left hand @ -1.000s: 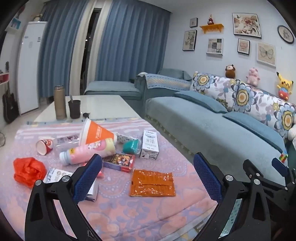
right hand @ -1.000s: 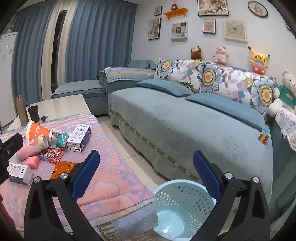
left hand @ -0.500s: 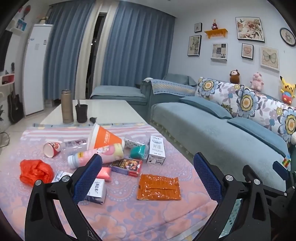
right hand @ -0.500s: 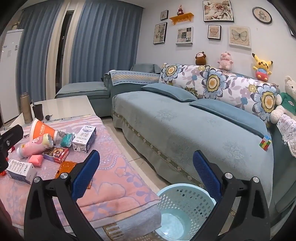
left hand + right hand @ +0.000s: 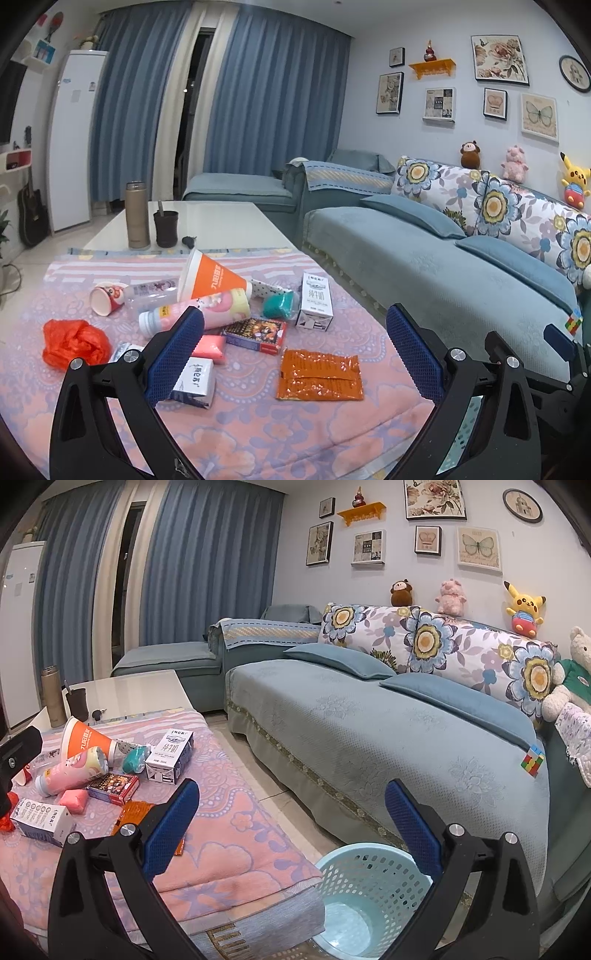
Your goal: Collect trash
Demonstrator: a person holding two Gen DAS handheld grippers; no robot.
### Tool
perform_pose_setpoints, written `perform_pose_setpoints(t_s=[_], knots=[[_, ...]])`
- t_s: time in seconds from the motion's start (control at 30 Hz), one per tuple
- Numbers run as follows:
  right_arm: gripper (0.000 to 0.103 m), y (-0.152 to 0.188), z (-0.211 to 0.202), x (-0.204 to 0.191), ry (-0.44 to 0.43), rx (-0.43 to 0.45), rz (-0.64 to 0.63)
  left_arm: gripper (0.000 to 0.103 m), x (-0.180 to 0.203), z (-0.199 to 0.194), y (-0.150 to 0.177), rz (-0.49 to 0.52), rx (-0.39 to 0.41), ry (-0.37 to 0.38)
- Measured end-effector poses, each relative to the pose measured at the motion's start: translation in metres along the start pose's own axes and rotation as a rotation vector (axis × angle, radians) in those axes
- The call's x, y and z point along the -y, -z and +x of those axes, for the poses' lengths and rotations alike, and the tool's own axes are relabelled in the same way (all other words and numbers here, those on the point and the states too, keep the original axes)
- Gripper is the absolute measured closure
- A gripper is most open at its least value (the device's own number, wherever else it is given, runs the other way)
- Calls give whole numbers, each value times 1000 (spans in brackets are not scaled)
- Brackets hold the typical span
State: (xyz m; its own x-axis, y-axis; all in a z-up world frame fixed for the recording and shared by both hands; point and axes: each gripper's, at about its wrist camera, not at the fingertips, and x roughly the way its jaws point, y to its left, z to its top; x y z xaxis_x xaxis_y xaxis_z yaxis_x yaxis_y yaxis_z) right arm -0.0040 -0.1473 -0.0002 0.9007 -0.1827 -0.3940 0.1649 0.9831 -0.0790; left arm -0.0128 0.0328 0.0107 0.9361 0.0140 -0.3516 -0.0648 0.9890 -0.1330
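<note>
Both the left gripper (image 5: 293, 345) and the right gripper (image 5: 291, 821) are spread wide, fingers empty. Trash lies on the pink-clothed tabletop (image 5: 258, 435): two white milk cartons (image 5: 316, 304) with Chinese print, one orange cup (image 5: 210, 277) with white characters, one orange packet (image 5: 319, 374), one red bag (image 5: 74, 343). One pale blue basket (image 5: 369, 897) stands on the floor beside it.

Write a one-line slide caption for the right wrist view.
Open right gripper hovers over the empty light-blue basket beside a trash-strewn pink cloth, sofa behind.
</note>
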Motion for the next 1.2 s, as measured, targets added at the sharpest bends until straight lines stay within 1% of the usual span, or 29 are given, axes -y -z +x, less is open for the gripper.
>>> perform_pose_setpoints(t_s=[0.27,0.77,0.9,1.13,1.2], knots=[[9,1,4,0,-3,-20,4,7,2,-2,1,3,2,-6],[9,0,2,1,-7,-21,9,7,-1,-3,-1,-2,5,-5],[10,0,3,1,-13,-26,10,7,-1,-4,-2,-3,8,-5],[10,0,2,1,-16,-23,7,7,1,-6,-5,-5,7,-6],[11,0,2,1,-15,-22,7,7,-3,-3,-1,-1,8,-6]])
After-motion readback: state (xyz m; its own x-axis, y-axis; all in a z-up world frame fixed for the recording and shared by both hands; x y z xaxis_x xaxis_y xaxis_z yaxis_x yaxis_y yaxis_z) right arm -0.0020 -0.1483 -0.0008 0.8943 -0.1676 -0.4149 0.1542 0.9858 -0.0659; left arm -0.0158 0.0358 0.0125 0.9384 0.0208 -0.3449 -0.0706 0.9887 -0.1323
